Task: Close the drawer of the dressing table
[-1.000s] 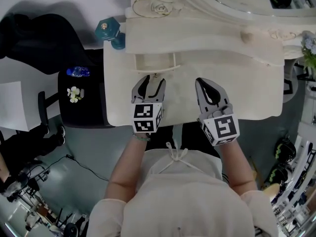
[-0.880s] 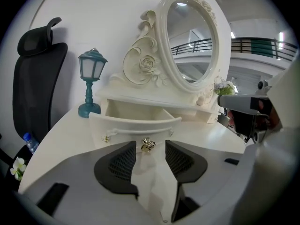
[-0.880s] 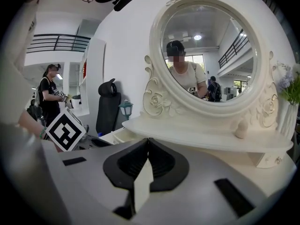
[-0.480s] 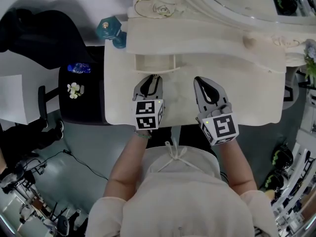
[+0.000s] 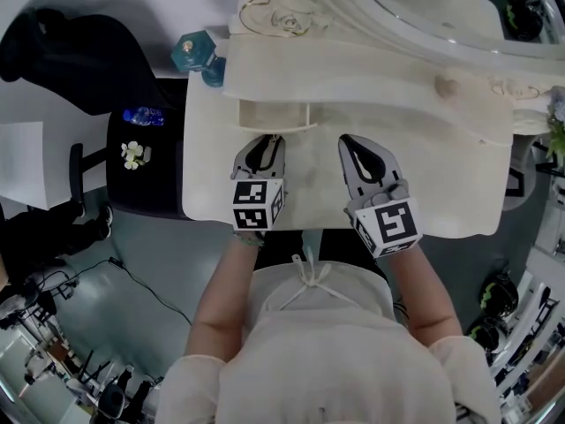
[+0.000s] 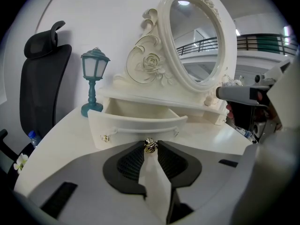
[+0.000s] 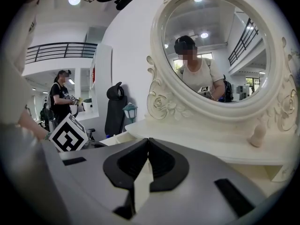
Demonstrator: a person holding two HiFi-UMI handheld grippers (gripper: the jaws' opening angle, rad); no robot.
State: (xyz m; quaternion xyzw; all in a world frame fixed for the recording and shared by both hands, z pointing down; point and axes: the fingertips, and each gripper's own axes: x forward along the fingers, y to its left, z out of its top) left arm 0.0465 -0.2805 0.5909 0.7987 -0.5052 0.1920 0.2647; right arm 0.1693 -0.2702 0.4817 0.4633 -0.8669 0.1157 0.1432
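Note:
The cream dressing table [image 5: 424, 184] has its small drawer [image 5: 272, 113] pulled out to the left of centre. In the left gripper view the curved drawer front [image 6: 136, 124] faces me, with a small golden knob [image 6: 150, 146] at its middle. My left gripper [image 6: 150, 145] is shut on that knob, both tips pressing its sides; in the head view the left gripper [image 5: 272, 140] touches the drawer front. My right gripper [image 5: 353, 144] hovers over the tabletop to the right, shut with nothing in it; its tips meet in the right gripper view [image 7: 149, 140].
A teal lantern lamp [image 5: 196, 56] stands at the table's back left corner. The oval mirror [image 6: 194, 41] rises behind the drawer. A black office chair [image 5: 79, 60] and a dark stool [image 5: 141, 184] with a bottle sit left of the table. A person [image 7: 61, 97] stands far off.
The left jaws have narrowed from wide apart to a grip on the drawer knob. Both hands have stayed almost in place.

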